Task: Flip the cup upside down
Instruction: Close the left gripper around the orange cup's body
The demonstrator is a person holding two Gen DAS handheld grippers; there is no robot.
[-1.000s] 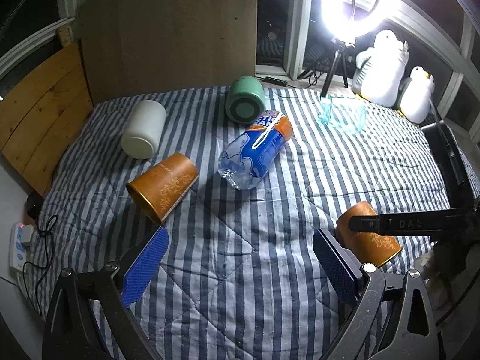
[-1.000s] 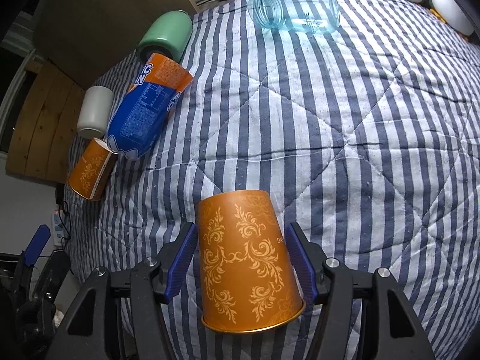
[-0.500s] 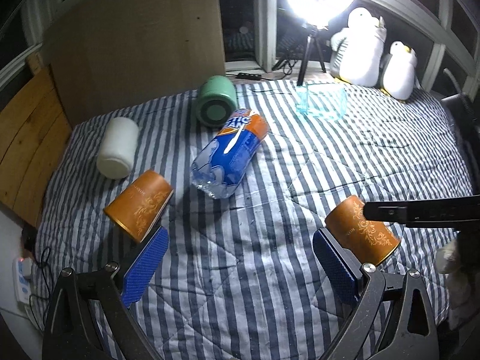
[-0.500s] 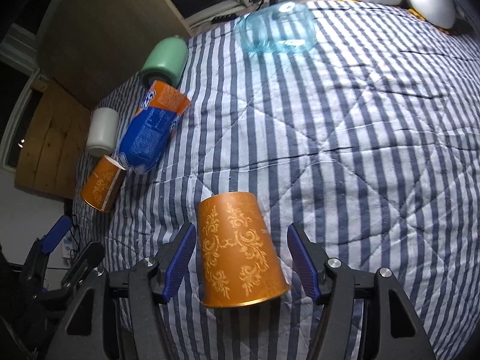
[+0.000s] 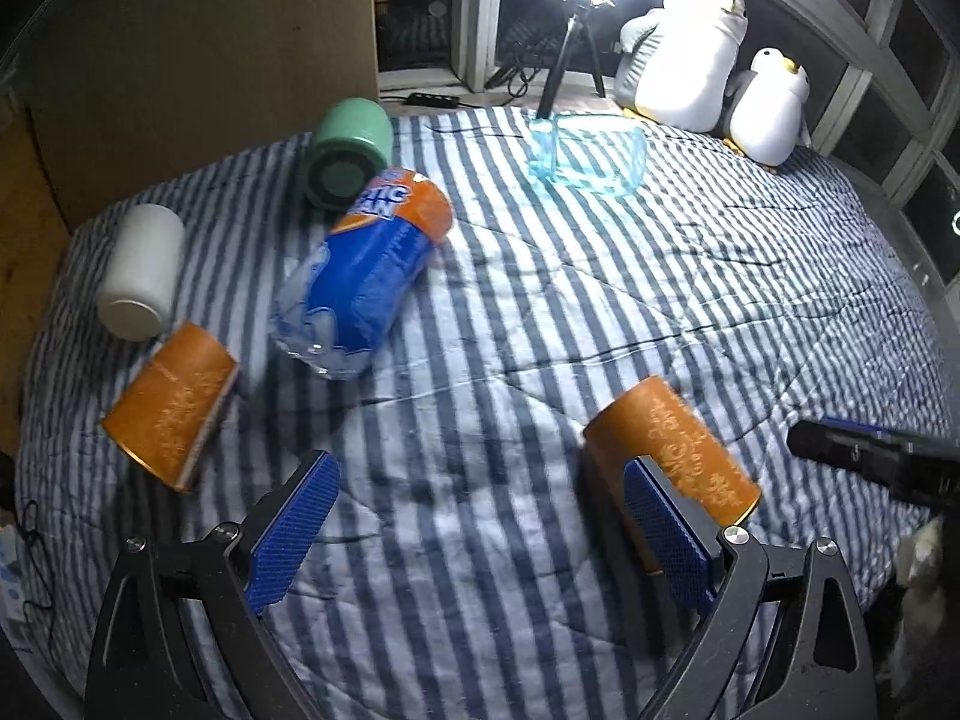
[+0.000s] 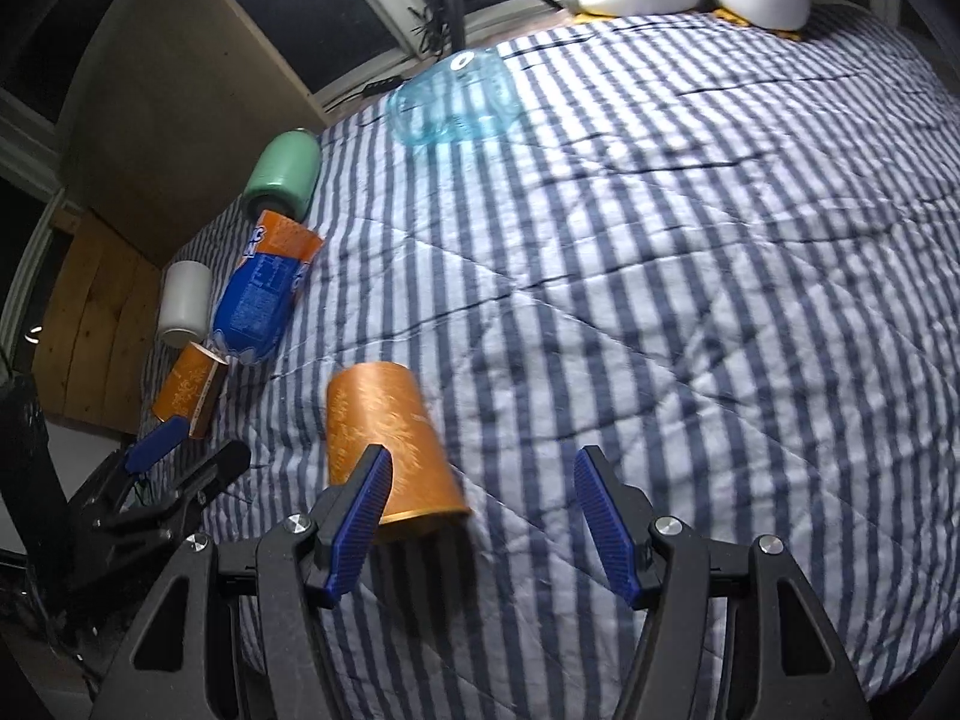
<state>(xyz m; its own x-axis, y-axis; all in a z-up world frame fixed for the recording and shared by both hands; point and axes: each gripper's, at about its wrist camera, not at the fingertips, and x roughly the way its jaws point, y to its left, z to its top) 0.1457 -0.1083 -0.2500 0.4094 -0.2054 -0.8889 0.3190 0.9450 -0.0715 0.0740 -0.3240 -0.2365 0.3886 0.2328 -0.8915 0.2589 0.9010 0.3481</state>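
Released since a second ago, the orange cup (image 6: 390,441) now stands mouth-down on the striped bed (image 6: 660,252), both the right gripper (image 6: 483,525) and left gripper (image 5: 480,534) spread wide; the soft quilt could tip it if nudged.

Orange patterned cup (image 6: 390,444) upside down on striped quilt (image 6: 660,300).

The quilt (image 5: 540,312) is white with dark blue stripes. On it, both cups (image 6: 384,438) (image 5: 171,405) are orange with pale scrollwork. The bottle (image 5: 360,276) beside the far cup wears a blue and orange label. Behind the bottle lie a mint-green tumbler (image 5: 348,150) and a white one (image 5: 141,270). Gripper pads (image 6: 603,516) are blue.
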